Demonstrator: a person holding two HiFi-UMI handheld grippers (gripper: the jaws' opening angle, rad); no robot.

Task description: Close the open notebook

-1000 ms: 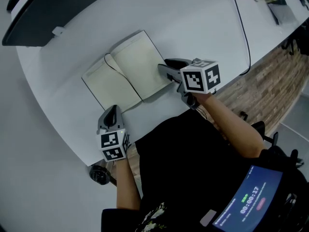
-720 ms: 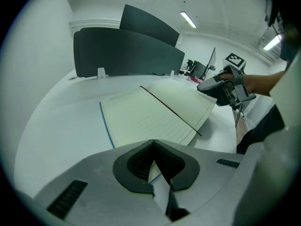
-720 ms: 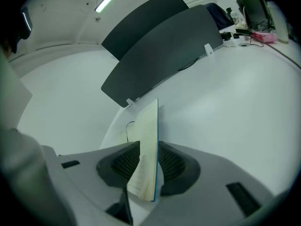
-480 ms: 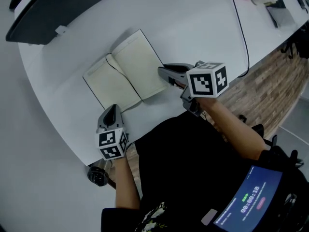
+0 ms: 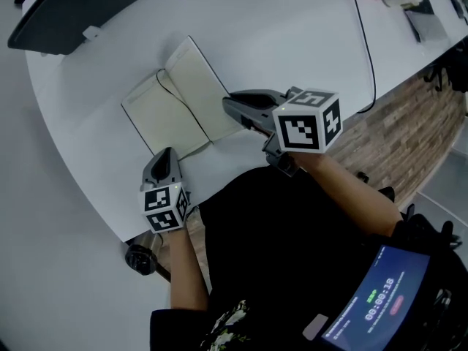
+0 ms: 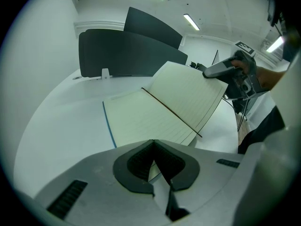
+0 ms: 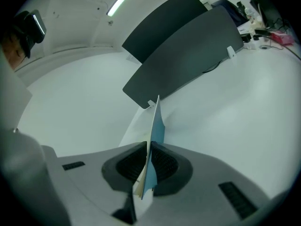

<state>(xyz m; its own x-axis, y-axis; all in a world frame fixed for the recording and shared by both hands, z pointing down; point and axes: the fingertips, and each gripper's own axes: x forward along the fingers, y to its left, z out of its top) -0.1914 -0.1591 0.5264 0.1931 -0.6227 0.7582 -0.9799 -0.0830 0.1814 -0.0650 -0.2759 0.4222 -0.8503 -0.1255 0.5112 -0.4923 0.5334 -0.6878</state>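
White table (image 5: 292,35) carries the open notebook (image 5: 164,112), which lies near the front edge, ahead of the person. Its left half lies flat on the table with the lined cream pages facing up. Its right half is lifted off the table and tilts steeply up from the spine.

The right hand-held gripper (image 5: 228,106) has just been closing its jaws. They now clamp the outer edge of the lifted half, with the blue cover and a few pages pinched between the pads (image 7: 162,161).

The left hand-held gripper (image 5: 164,155) points down at the table just beside the near corner of the flat half. Its jaws are together at the tips with nothing held between them.

A dark panel (image 5: 73,20) stands at the far side of the table, well apart from the notebook.
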